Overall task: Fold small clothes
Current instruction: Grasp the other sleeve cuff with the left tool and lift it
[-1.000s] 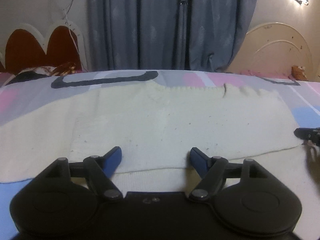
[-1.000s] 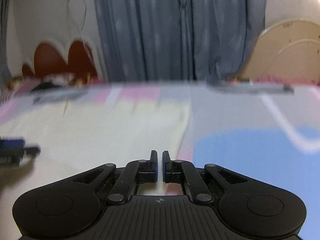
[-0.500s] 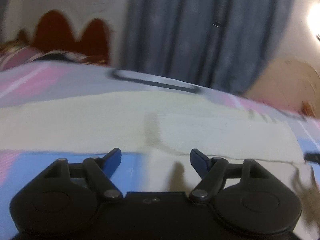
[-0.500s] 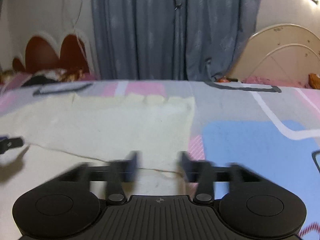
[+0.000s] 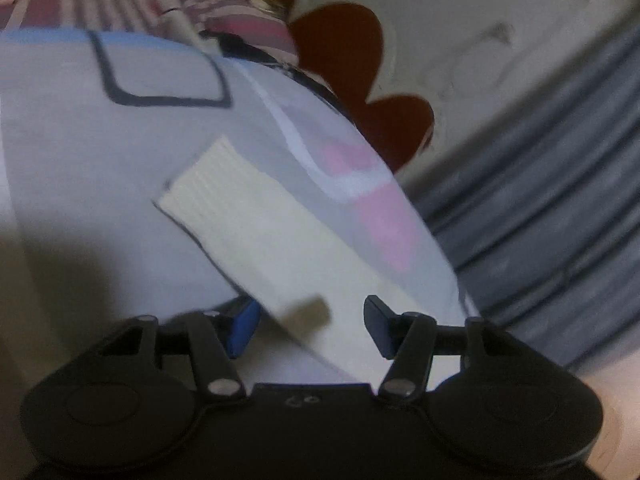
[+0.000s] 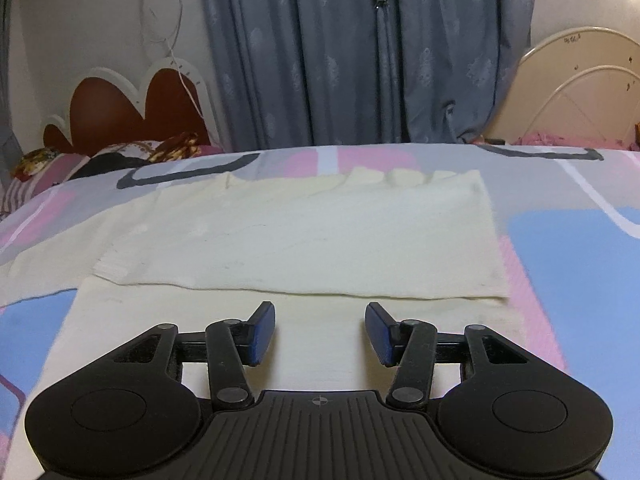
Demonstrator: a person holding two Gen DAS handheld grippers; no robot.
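sweater lies flat on the bed. its sleeve runs between the closing, not yet gripping fingers of the left gripper, long axis going far-left. right gripper, half open and empty, hovers over the near hem.

blur: left wrist view smeared | hidden: sweater sleeve near end behind left gripper
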